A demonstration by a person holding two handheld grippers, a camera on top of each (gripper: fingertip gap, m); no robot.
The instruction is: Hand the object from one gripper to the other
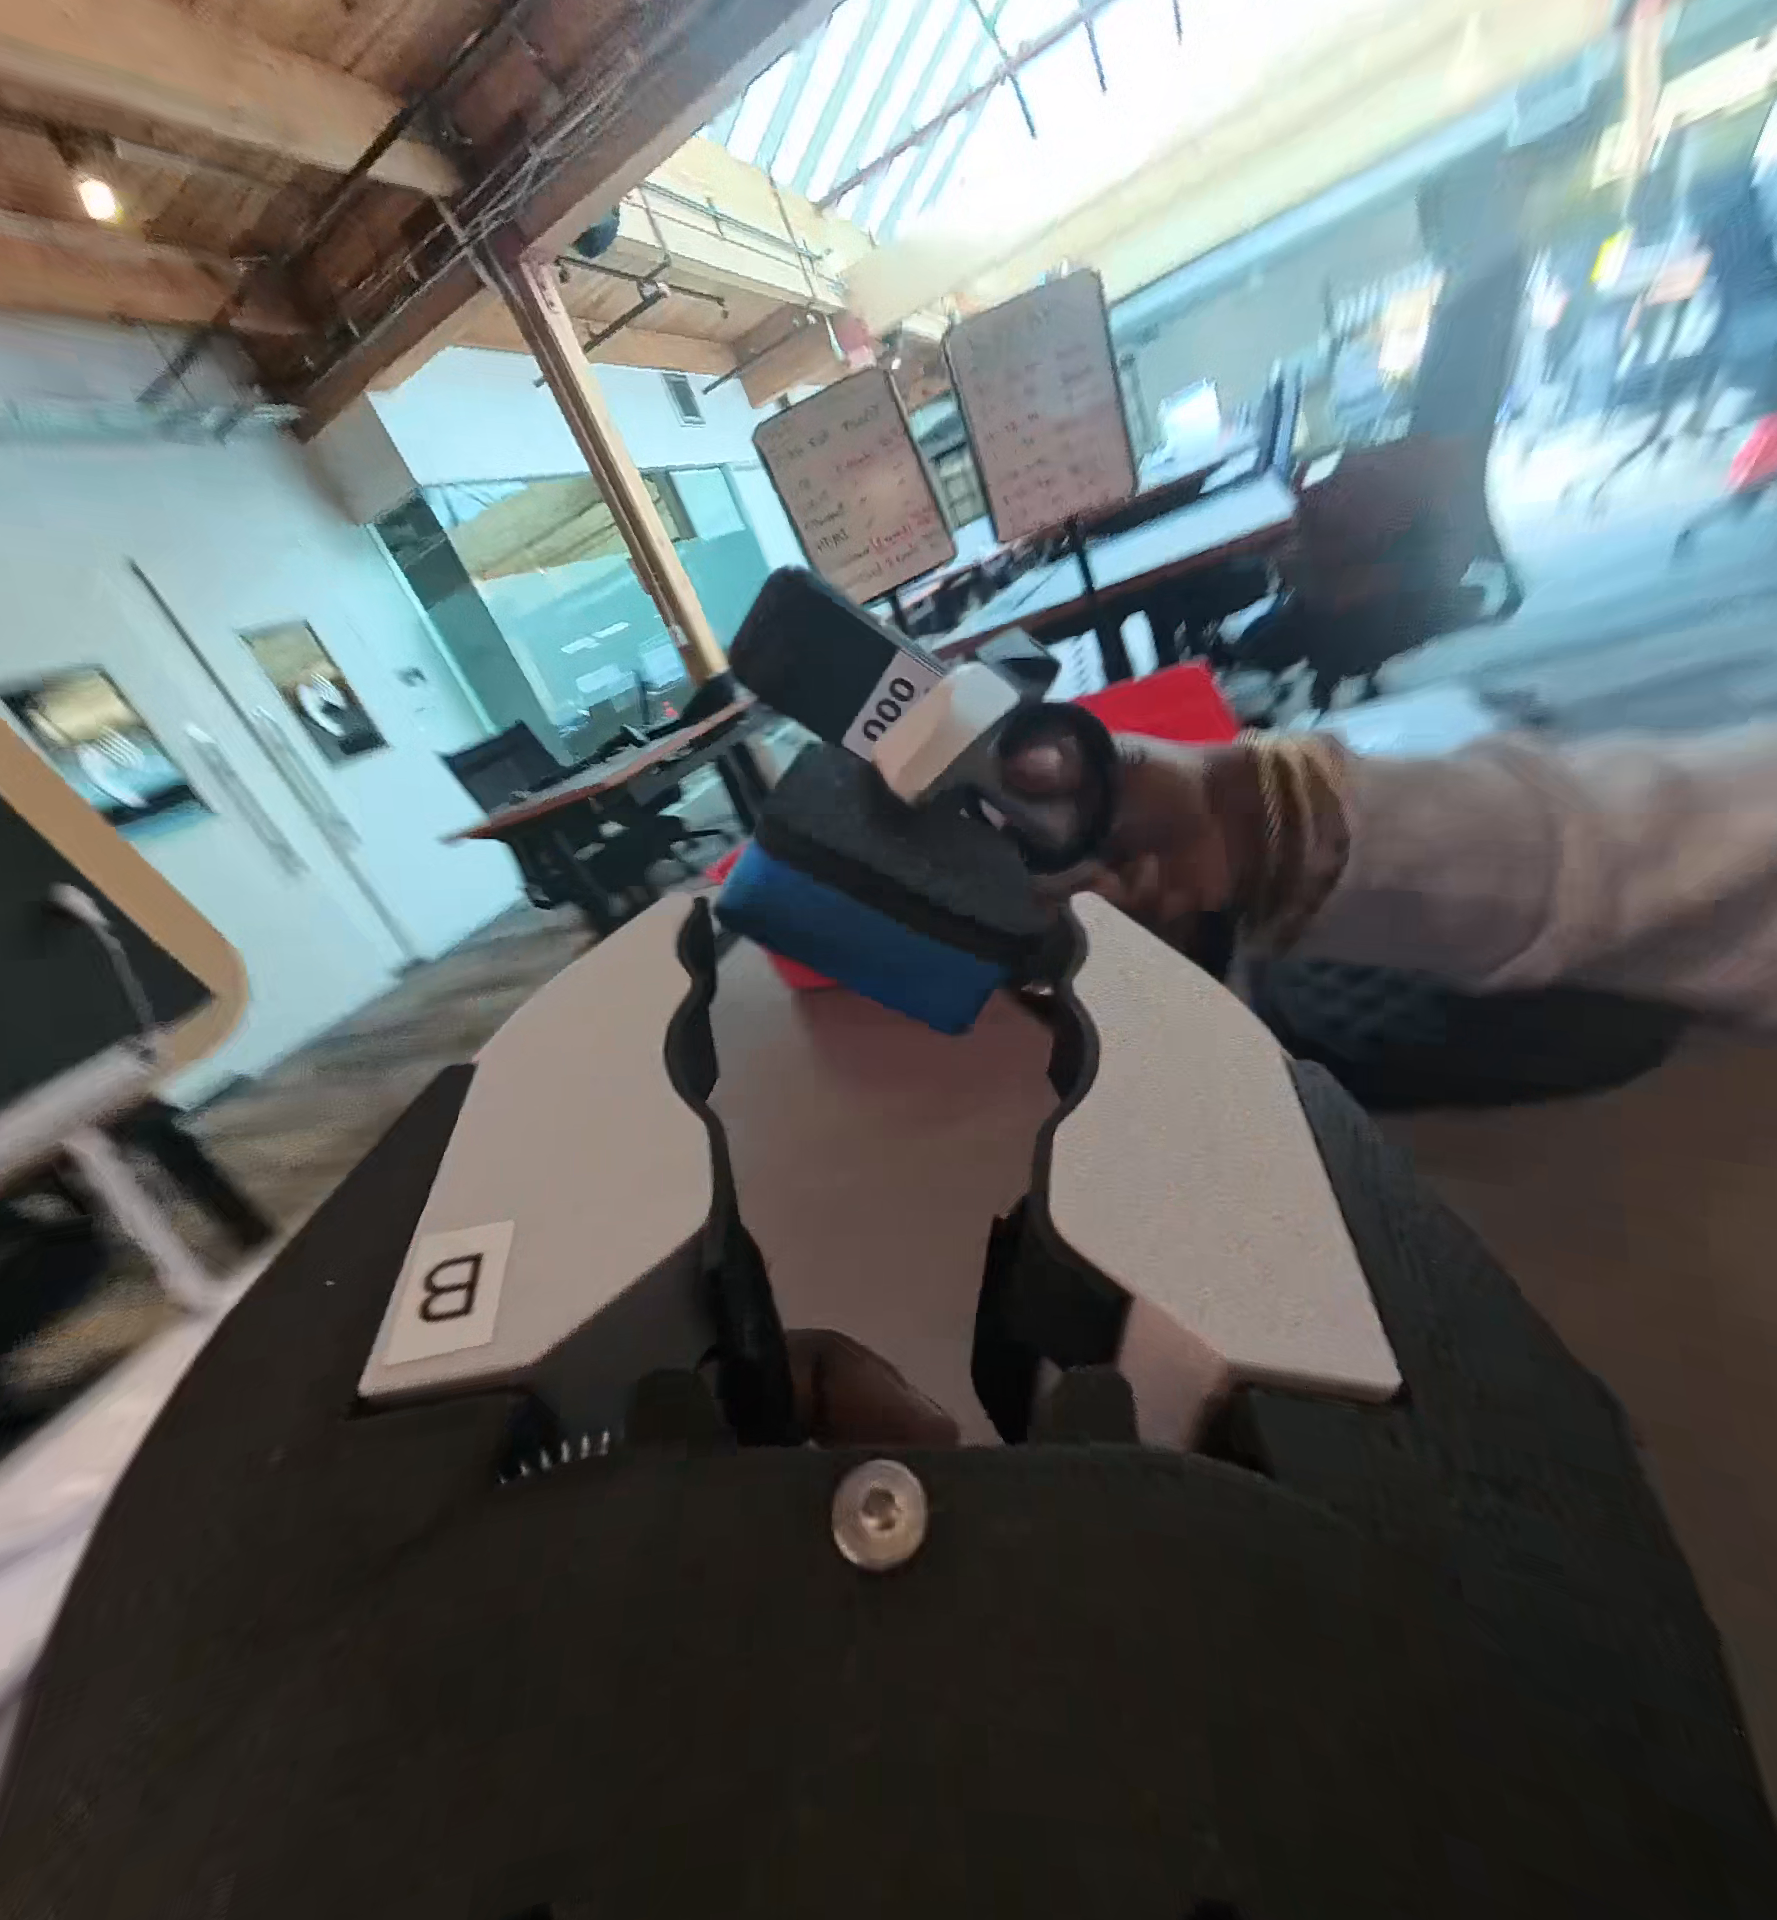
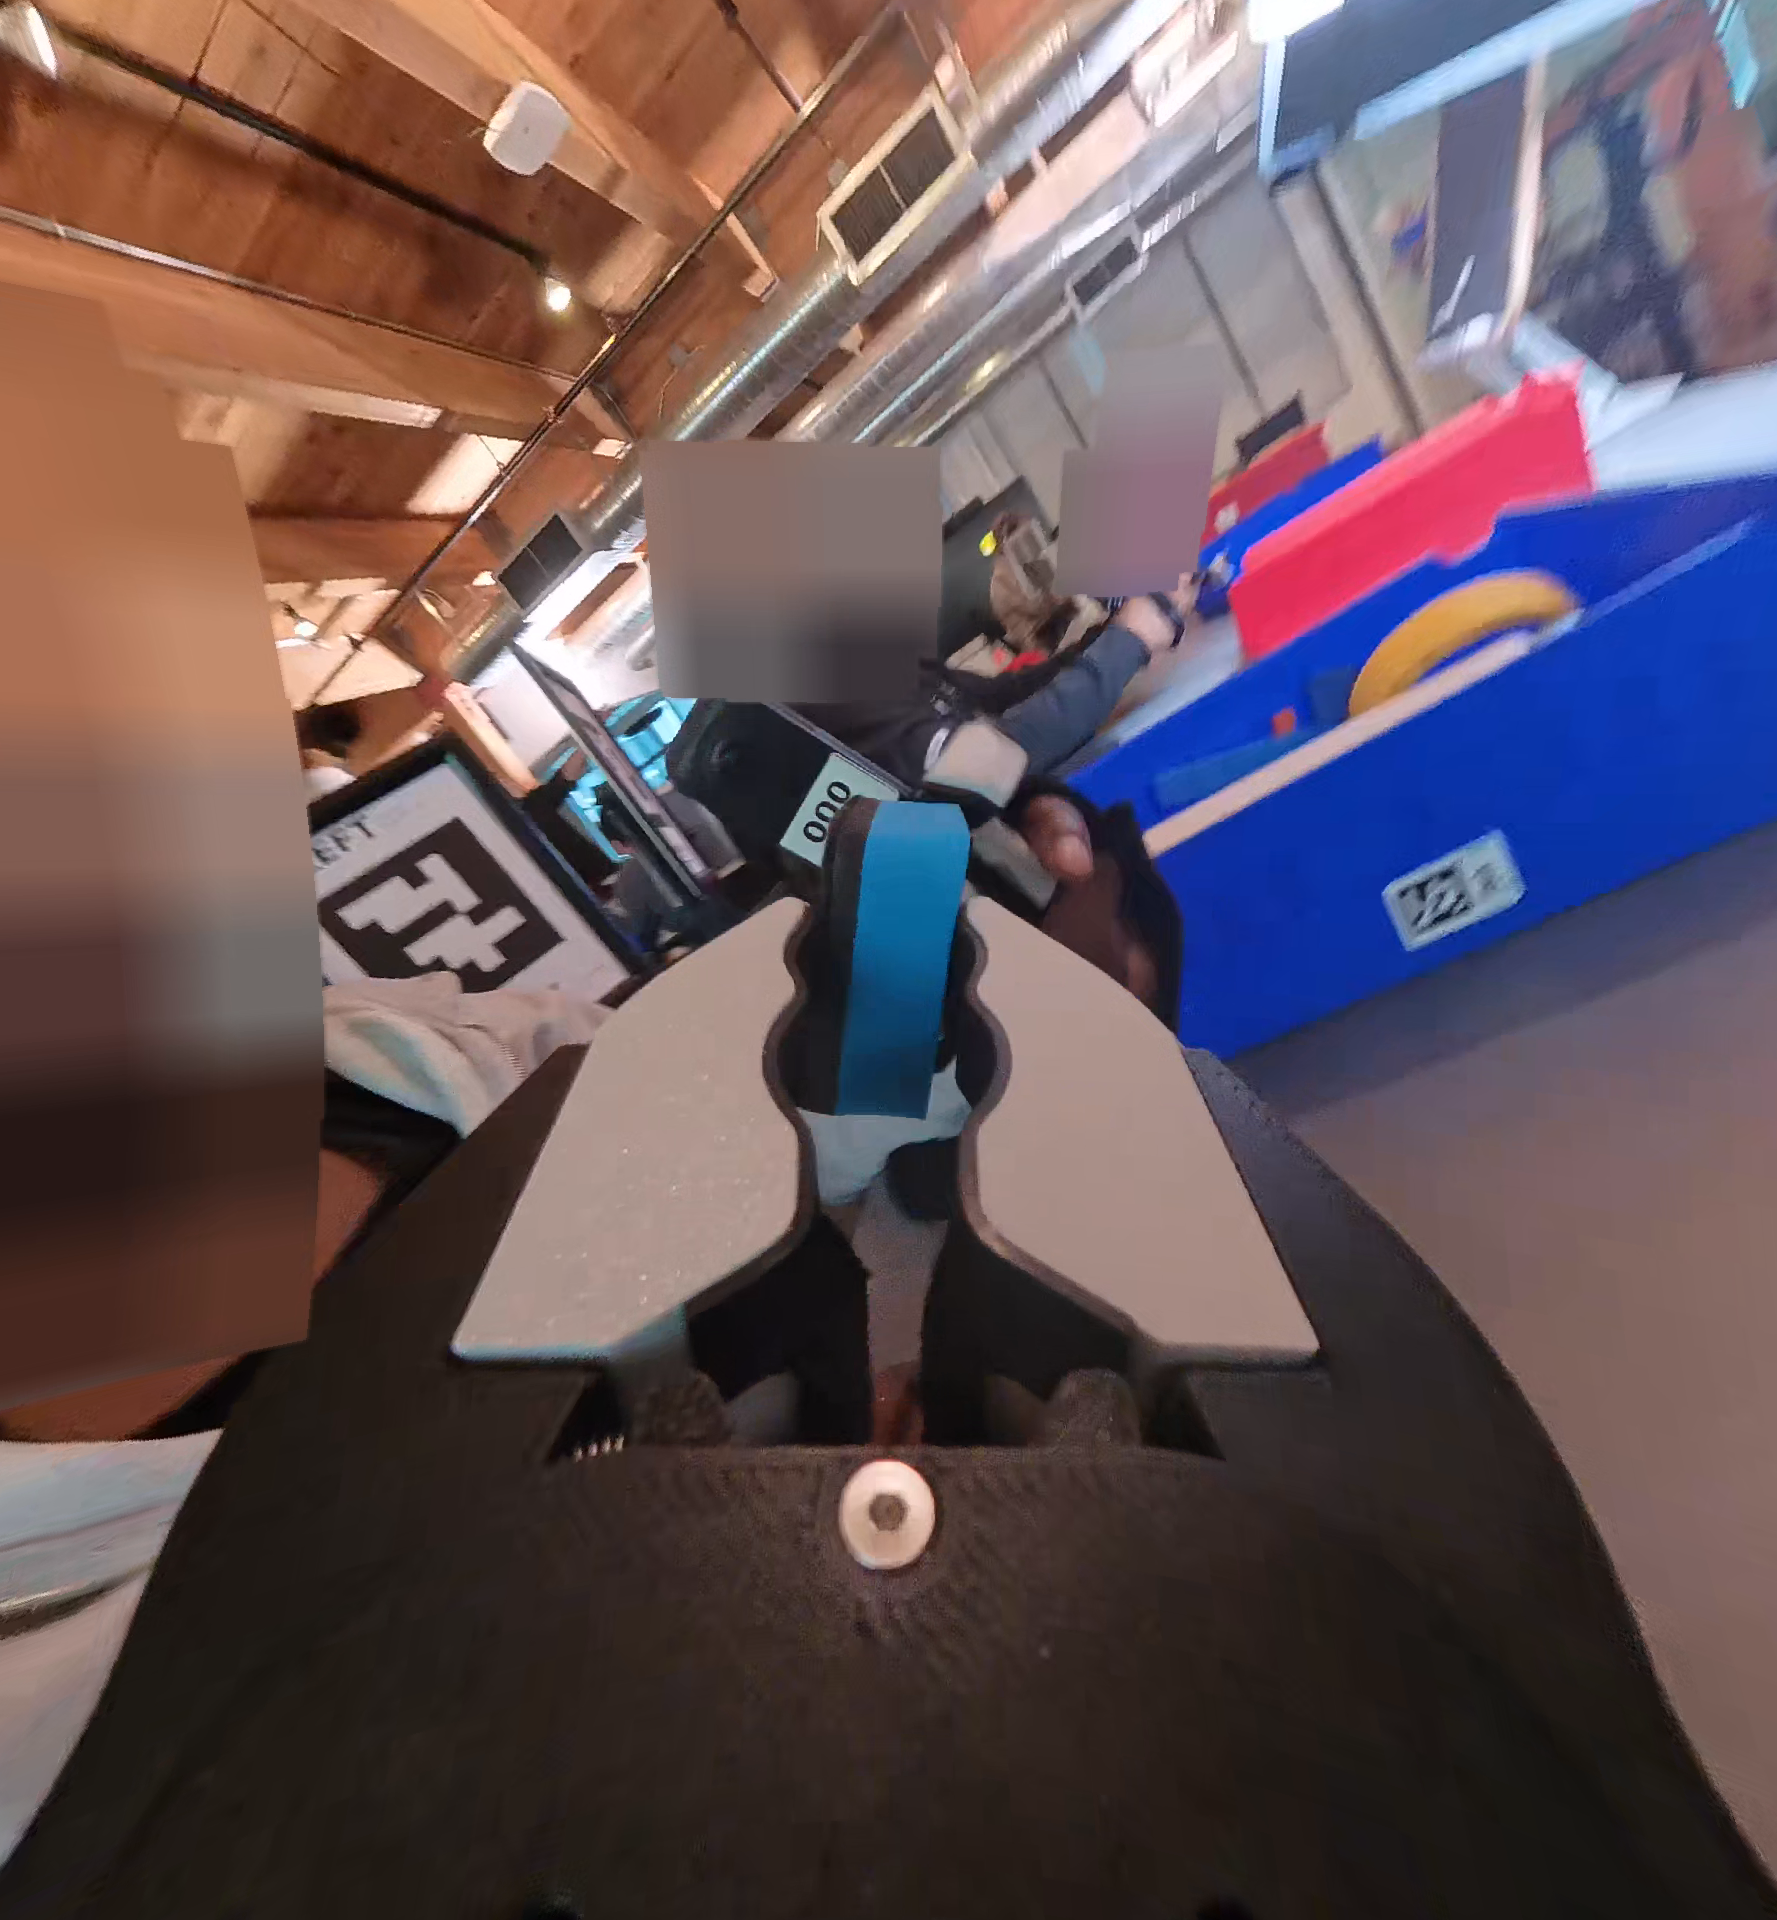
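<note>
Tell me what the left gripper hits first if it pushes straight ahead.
Probably the blue-and-black foam block, lying just past the left gripper fingertips and clamped in the right gripper. Whether they already touch is unclear.

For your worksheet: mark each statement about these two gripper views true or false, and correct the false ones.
1. The blue-and-black block sits between the right gripper's fingers. True.
2. The left gripper is clamped shut. False: its jaws stand wide apart, with the block at their tips.
3. The blue bin in the right wrist view is empty. False: a yellow ring and other items lie in it.
4. Two whiteboards stand in the background of the left wrist view. True.
</note>
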